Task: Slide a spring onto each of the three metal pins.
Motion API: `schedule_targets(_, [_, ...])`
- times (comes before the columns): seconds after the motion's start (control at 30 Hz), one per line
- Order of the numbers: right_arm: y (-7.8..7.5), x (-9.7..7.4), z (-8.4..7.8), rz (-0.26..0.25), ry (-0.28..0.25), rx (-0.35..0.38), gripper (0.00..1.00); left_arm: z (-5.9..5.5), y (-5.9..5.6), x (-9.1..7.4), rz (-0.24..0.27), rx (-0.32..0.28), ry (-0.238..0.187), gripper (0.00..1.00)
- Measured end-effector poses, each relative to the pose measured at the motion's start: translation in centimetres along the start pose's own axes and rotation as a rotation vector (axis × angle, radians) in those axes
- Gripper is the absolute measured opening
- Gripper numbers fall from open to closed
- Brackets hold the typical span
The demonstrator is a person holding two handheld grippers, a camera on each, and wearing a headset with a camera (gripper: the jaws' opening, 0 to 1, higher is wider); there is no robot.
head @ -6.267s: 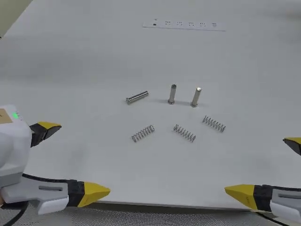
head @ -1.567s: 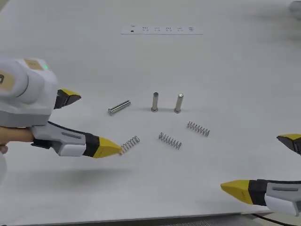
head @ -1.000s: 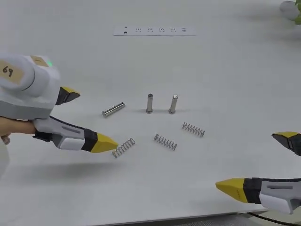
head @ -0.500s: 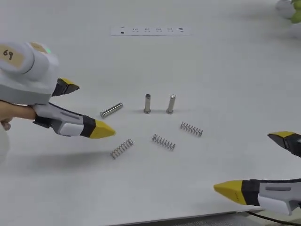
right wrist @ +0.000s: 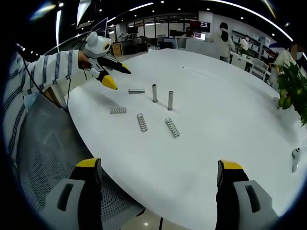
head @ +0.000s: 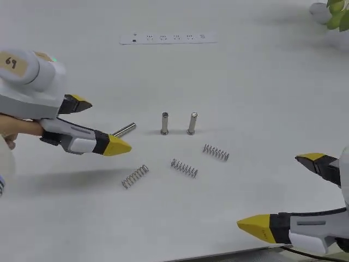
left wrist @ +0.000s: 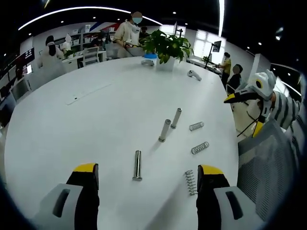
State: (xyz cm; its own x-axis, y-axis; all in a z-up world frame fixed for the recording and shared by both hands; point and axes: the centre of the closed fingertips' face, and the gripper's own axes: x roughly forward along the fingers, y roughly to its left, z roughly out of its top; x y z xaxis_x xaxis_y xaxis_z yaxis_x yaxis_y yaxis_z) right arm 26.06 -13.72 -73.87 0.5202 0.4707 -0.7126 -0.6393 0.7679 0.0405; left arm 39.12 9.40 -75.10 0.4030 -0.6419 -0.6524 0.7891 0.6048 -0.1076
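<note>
On the desk (head: 262, 82), upright pins (head: 164, 123): centre.
Lying pin (head: 125, 129): their 9 o'clock.
Springs (head: 184, 168): their 6 o'clock.
Your left tool (head: 109, 125): wide, beside lying pin.
Your right tool (head: 269, 190): wide, 5 o'clock.

The lying pin (head: 125, 129) is half hidden behind the near jaw of the left gripper (head: 108, 125). Toward the surface's far edge, a plant (head: 338, 13) is cut off at the picture's corner. The markings on the power strip (head: 168, 38) are too small to read.
</note>
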Motion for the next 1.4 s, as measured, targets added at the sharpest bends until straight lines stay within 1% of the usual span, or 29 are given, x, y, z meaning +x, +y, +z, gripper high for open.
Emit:
schedule_targets(0.2, [-0.2, -0.1, -0.1, -0.006, 0.009, -0.01, 0.99, 0.0, 0.2, 0.5, -0.002, -0.002, 0.0, 0.79])
schedule_targets(0.3, [-0.1, -0.1, -0.1, -0.003, 0.007, -0.006, 0.99, 0.1, 0.3, 0.7, -0.003, -0.016, -0.004, 0.75])
schedule_targets(0.37, [-0.1, 0.0, -0.1, -0.003, 0.007, -0.007, 0.99, 0.5, 0.2, 0.8, -0.009, -0.041, -0.022, 0.73])
schedule_targets(0.47, [-0.1, 0.0, -0.1, -0.004, 0.01, -0.009, 0.99, 0.9, 0.5, 1.0, -0.001, -0.045, -0.035, 0.71])
schedule_targets(0.57, [-0.1, -0.1, 0.1, -0.003, 0.009, -0.015, 0.99, 1.1, 0.8, 1.3, 0.004, -0.044, -0.029, 0.69])
schedule_targets(0.77, [-0.2, 0.1, 0.2, -0.009, 0.008, -0.009, 0.99, 1.4, 0.8, 2.0, -0.005, -0.039, -0.024, 0.64])
schedule_targets(0.83, [-0.4, 0.2, 0.1, -0.015, 0.008, -0.004, 0.99, 1.3, 0.8, 2.3, -0.006, -0.04, -0.01, 0.63])
schedule_targets(1.0, [-0.6, 0.3, -0.3, -0.021, 0.014, 0.012, 0.99, 1.4, 0.7, 2.9, -0.017, -0.036, -0.007, 0.54])
schedule_targets(1.07, [-0.6, 0.3, -0.5, -0.021, 0.017, 0.018, 0.99, 1.4, 0.9, 3.2, -0.006, -0.03, -0.003, 0.5])
schedule_targets(1.13, [-0.5, 0.3, -0.5, -0.018, 0.018, 0.02, 0.99, 1.2, 0.9, 3.4, -0.009, -0.034, 0.003, 0.46])
schedule_targets(1.2, [-0.4, 0.3, -0.5, -0.015, 0.016, 0.021, 0.99, 0.9, 0.7, 3.7, -0.024, -0.052, 0.014, 0.45])
schedule_targets(1.3, [-0.3, 0.4, -0.4, -0.014, 0.008, 0.031, 0.99, 0.5, 0.8, 4.0, -0.01, -0.051, 0.022, 0.42])
schedule_targets(1.33, [-0.3, 0.4, -0.3, -0.011, 0.006, 0.036, 0.99, 0.3, 0.9, 4.1, -0.006, -0.063, 0.027, 0.4])
schedule_targets(1.4, [-0.1, 0.5, -0.4, -0.008, 0.006, 0.039, 0.99, 0.0, 0.8, 4.2, -0.011, -0.061, 0.041, 0.37])
